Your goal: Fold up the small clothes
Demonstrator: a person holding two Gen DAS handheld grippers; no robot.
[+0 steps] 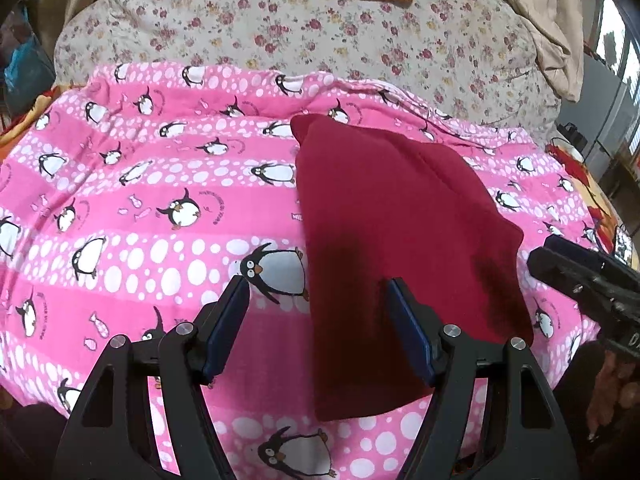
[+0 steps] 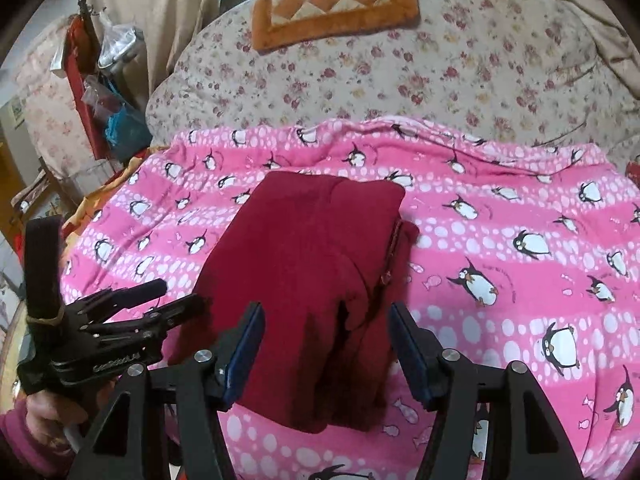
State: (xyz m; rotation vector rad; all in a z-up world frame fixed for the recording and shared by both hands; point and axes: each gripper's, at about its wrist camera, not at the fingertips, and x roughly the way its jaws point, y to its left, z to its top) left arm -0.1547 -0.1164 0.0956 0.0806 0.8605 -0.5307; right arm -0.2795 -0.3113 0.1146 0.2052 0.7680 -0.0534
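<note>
A dark red garment [image 1: 400, 232] lies folded into a long narrow stack on a pink penguin-print blanket [image 1: 160, 200]. It also shows in the right wrist view [image 2: 312, 272], with a zipper along its right edge. My left gripper [image 1: 318, 286] is open and empty, hovering above the garment's near left edge. My right gripper [image 2: 326, 310] is open and empty, hovering above the garment's near end. Each gripper shows in the other's view: the right one at the right edge [image 1: 580, 280], the left one at the lower left [image 2: 120, 320].
A floral quilt [image 2: 400, 68] is bunched behind the blanket, with an orange checked mat [image 2: 336, 0] on it. Shelves with bags [image 2: 108, 92] stand at the far left. The blanket [image 2: 520, 240] extends flat on both sides of the garment.
</note>
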